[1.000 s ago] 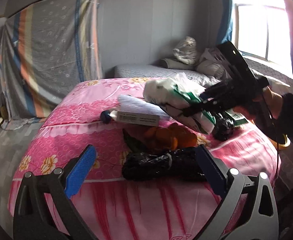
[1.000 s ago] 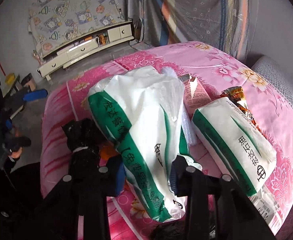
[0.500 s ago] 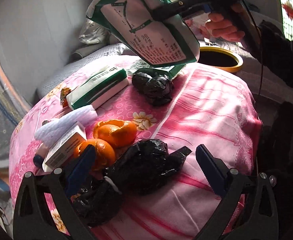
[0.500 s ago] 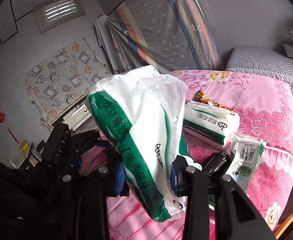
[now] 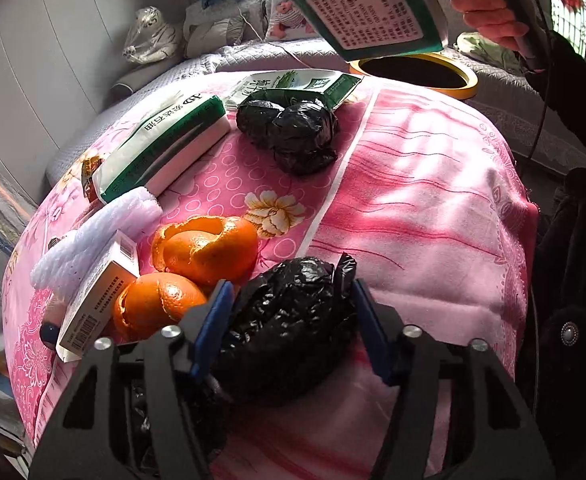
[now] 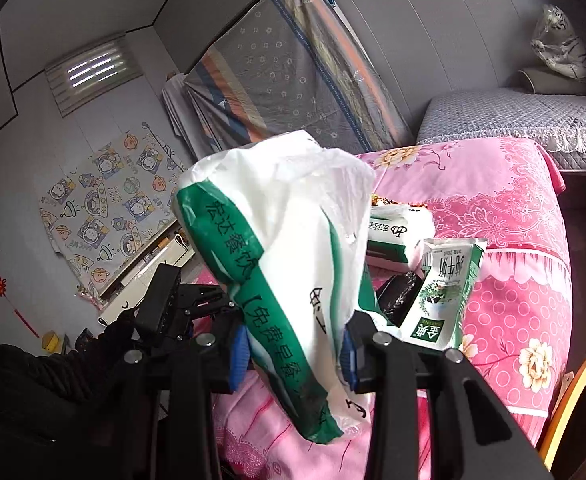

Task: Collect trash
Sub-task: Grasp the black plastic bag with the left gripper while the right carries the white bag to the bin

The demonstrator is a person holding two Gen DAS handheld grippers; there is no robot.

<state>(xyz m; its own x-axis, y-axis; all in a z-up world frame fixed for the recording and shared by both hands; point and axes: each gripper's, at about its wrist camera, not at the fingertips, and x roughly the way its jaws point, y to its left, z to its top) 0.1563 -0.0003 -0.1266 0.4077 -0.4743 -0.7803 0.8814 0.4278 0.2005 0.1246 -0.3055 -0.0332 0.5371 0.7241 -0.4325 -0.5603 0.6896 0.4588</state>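
Above the yellow-rimmed bin (image 5: 413, 70): right gripper (image 6: 295, 354), pinching green-and-white plastic bag (image 6: 285, 248), newly arrived, release pending. Near: left gripper (image 5: 289, 320) now closed around black bag (image 5: 289, 320).

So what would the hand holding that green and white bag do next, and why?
Probably open the right gripper and let go. Its jaws pinch the green and white bag, which in the left view hangs over the yellow-rimmed bin beside the bed, so it would likely fall in.
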